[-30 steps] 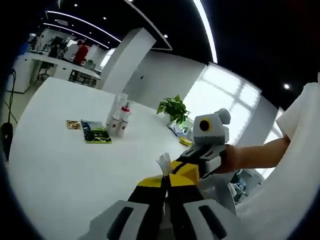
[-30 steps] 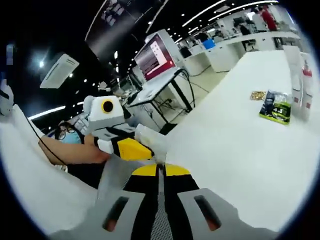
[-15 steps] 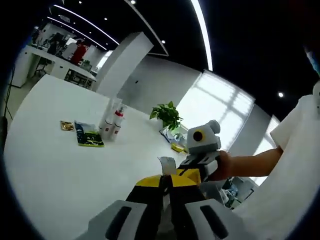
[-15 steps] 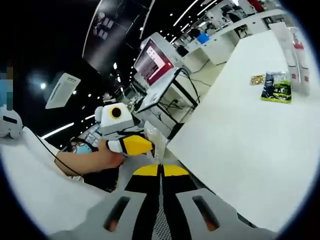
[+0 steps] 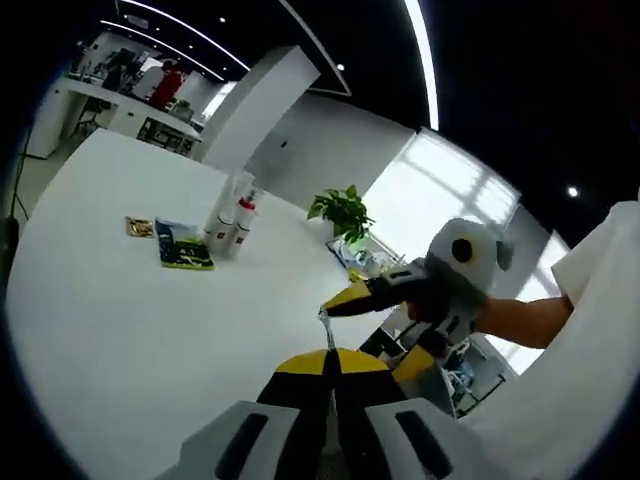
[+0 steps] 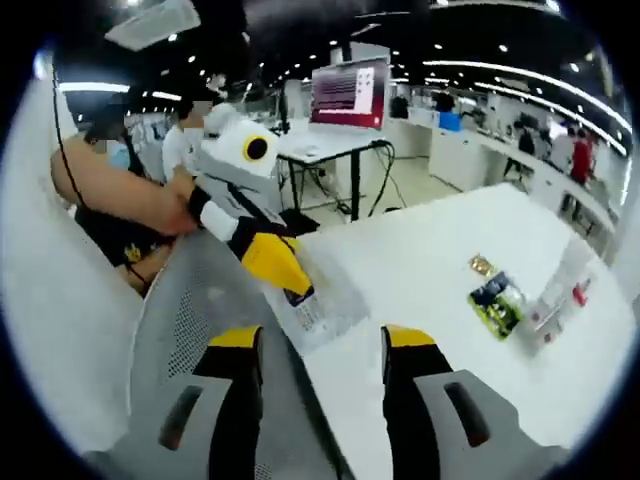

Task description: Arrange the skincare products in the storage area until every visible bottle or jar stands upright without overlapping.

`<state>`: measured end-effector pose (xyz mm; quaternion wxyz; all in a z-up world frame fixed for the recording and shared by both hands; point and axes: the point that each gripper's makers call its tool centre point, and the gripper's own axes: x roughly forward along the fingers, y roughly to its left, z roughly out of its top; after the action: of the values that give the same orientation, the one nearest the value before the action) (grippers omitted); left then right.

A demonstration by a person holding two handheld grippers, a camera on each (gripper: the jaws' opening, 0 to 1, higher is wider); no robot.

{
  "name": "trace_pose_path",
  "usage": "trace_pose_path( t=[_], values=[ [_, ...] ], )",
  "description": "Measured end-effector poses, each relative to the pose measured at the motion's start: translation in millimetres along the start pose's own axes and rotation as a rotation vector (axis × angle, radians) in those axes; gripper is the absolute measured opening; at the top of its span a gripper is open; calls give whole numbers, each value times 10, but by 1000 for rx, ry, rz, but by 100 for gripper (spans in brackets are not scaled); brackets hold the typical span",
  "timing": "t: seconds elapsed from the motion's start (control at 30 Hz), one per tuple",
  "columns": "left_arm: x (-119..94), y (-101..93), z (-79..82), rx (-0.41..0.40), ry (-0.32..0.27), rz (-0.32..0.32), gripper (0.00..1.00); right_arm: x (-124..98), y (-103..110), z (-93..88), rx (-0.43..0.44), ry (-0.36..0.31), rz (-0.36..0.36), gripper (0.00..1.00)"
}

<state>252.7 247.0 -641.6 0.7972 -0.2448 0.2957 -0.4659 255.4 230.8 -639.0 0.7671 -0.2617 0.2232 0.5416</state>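
My left gripper (image 5: pixel 330 362) is shut on a clear flat plastic packet (image 6: pixel 318 306), whose thin edge (image 5: pixel 326 322) rises between the yellow tips. In the right gripper view, the left gripper (image 6: pixel 288 283) comes in from the left and pinches that packet's corner. My right gripper (image 6: pixel 322 342) stands open just short of the packet, with nothing between its fingers; it also shows open as the right gripper (image 5: pixel 380 330) in the left gripper view. Far off on the white table (image 5: pixel 120 320) stand white bottles (image 5: pixel 232 222), one with a red cap, also seen as bottles (image 6: pixel 562 296).
A green and black packet (image 5: pixel 185 258) and a small gold sachet (image 5: pixel 140 227) lie beside the bottles. A potted plant (image 5: pixel 345 212) stands at the table's far edge. A grey mesh chair back (image 6: pixel 190 310) sits under the grippers. A person's arm (image 6: pixel 110 185) holds the left gripper.
My right gripper has opened and let go of the packet, which stays in the left gripper. The right gripper view has swung round so the table lies ahead.
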Motion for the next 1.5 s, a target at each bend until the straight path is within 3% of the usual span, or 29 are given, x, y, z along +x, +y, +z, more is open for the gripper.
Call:
trace_pose_path(
  t=[0.2, 0.33, 0.53, 0.77, 1.03, 1.5],
  values=[
    [-16, -10, 35, -62, -15, -15, 1, 146, 97, 127, -315, 66, -42, 57],
    [1, -18, -3, -94, 6, -17, 1, 225, 179, 117, -430, 104, -18, 52],
    [10, -5, -18, -112, 13, -11, 1, 244, 141, 74, -475, 134, -21, 40],
    [27, 97, 16, -143, -2, 29, 1, 224, 75, 56, -475, 135, -36, 37],
    [41, 89, -8, -159, 13, 25, 1, 289, 100, 70, -510, 117, -19, 39],
    [35, 205, 22, -142, -7, 89, 1, 381, 17, 33, -508, 113, 18, 37]
  ],
)
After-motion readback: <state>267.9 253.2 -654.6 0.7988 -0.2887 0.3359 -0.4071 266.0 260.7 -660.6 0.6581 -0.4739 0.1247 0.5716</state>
